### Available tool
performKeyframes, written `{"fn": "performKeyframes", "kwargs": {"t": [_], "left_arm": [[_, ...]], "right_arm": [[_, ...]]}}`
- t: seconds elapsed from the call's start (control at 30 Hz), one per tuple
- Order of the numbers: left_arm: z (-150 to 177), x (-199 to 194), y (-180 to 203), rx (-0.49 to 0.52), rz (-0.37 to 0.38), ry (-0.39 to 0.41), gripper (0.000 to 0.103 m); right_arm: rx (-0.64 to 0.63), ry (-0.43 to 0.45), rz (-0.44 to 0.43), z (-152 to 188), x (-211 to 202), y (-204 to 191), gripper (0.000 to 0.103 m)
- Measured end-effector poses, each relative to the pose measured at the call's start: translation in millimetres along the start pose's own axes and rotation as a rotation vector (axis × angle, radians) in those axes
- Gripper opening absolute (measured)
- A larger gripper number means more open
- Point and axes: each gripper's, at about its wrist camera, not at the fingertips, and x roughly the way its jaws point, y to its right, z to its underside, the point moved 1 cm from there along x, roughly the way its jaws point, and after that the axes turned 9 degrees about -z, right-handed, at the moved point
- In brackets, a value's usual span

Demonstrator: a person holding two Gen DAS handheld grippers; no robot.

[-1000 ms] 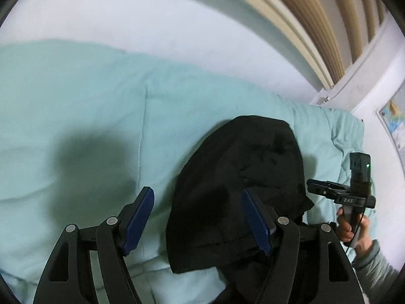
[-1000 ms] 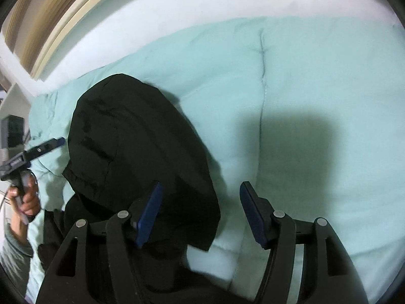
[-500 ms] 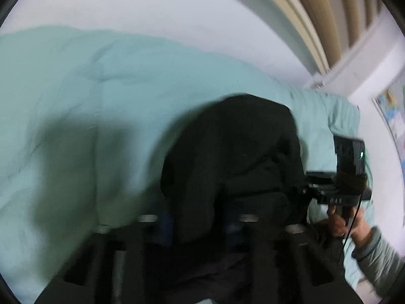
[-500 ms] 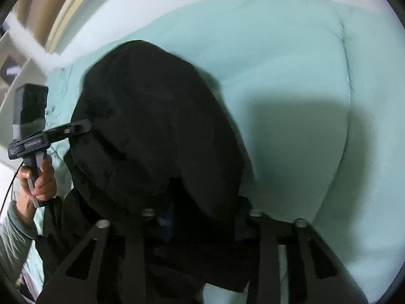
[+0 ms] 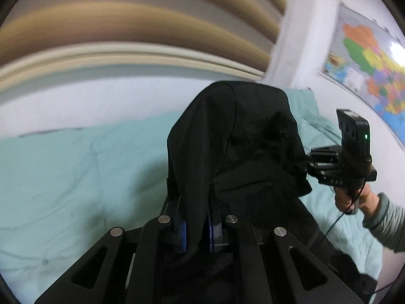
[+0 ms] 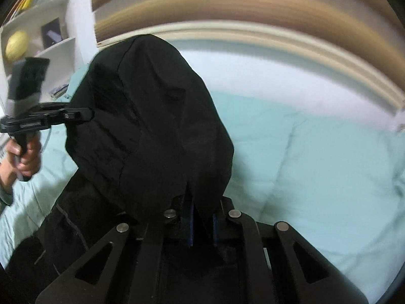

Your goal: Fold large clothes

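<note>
Both grippers, left (image 5: 196,230) and right (image 6: 202,224), clamp the black garment (image 5: 235,136), lifting it off the bed (image 5: 76,167); next, carry it over for the fold.

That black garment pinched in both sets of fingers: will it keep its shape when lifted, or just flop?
Probably flop: the black garment drapes in soft folds over the left gripper and sags between it and the right gripper. It looks bulky, so likely weighty. Both grippers have just closed on cloth; a thin pinch might slip.

garment (image 5: 240,136): black cloth, matt, creased
quilt (image 5: 63,177): mint cloth, soft, stitched
gripper pads (image 5: 182,235): blue, ribbed
map (image 5: 367,65): glossy paper
</note>
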Motion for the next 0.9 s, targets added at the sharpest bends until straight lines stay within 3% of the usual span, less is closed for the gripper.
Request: {"fn": "performKeyframes", "kwargs": {"t": [0.2,0.3,0.43,0.53,0.63,0.7,0.9], "left_arm": [[67,-77,60,0.072,-0.04,-0.04,0.011],[121,-88,84,0.072,-0.082,-0.134,0.015],[200,-89,84,-0.036,-0.104,-0.338,0.015],[224,-106,80,-0.101,-0.124,-0.401,0.015],[205,-122,73,-0.132,-0.144,-0.357,0.015],[178,-133,71,-0.149,-0.146,-0.292,0.015],[87,-126,65,-0.159,-0.095,-0.138,0.016]], "right_arm": [[-0.031,0.018,0.117,58,-72,-48,0.012],[0.0,-0.055,0.164,101,-78,-64,0.013],[0.124,-0.236,0.166,163,-81,-62,0.019],[0.233,-0.305,0.145,194,-97,-54,0.019],[0.314,-0.285,0.1,196,-118,-51,0.025],[0.338,-0.227,0.066,177,-131,-51,0.042],[0.335,-0.054,-0.024,93,-132,-56,0.044]]}}
